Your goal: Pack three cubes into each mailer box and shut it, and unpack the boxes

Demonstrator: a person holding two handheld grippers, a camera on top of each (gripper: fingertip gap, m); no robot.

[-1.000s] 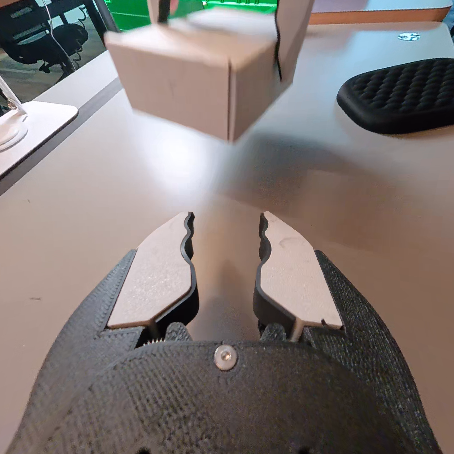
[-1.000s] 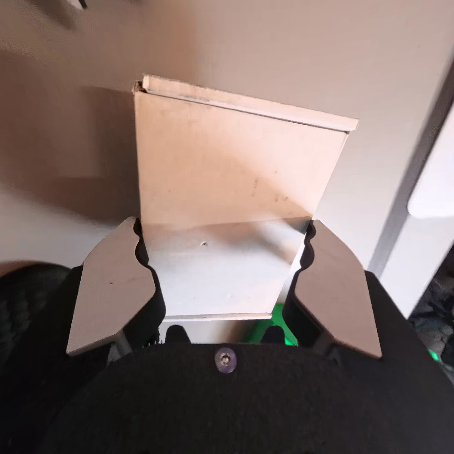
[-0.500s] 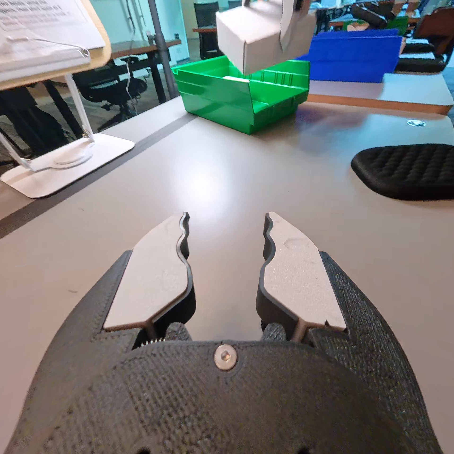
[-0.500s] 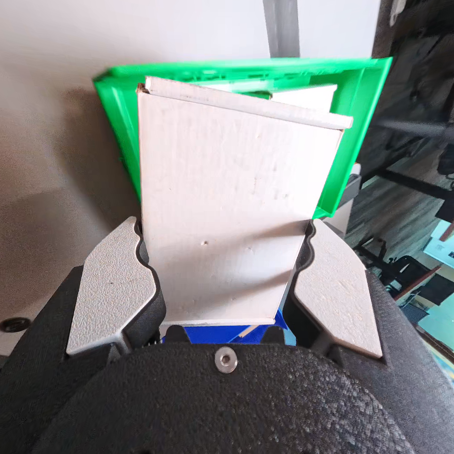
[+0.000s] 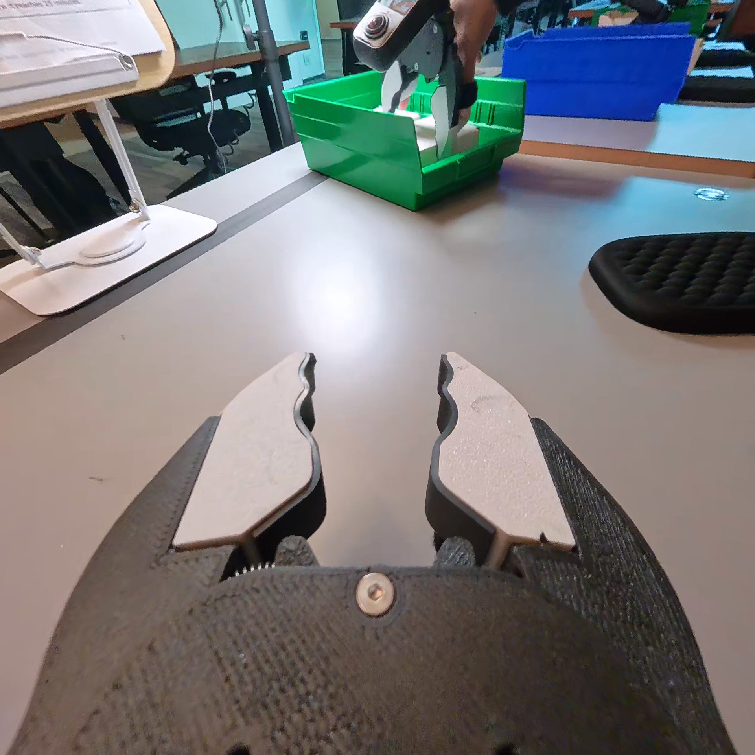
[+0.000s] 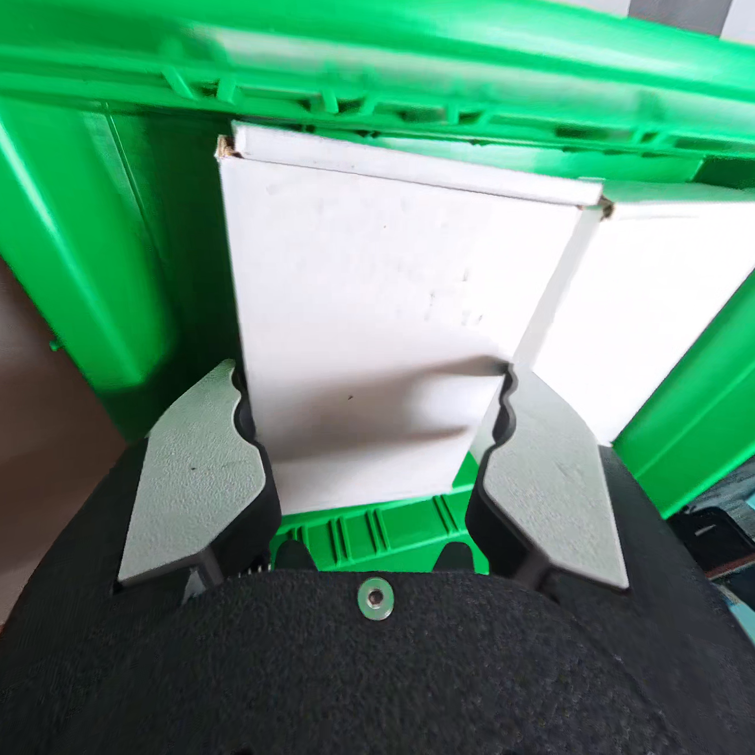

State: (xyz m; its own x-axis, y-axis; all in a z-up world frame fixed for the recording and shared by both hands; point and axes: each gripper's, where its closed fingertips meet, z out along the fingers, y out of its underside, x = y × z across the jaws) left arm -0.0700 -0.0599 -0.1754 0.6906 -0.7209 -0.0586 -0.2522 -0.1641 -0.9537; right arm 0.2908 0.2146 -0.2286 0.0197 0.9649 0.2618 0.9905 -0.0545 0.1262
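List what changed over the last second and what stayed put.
The right gripper carried the white mailer box away from the table, over and down into the green bin, beside another white box. Its grip stayed shut on it. The left gripper stayed open, empty.

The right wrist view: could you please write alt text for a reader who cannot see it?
The right gripper holds a closed white mailer box between its jaws, inside a green bin. A second white box lies beside it in the bin.
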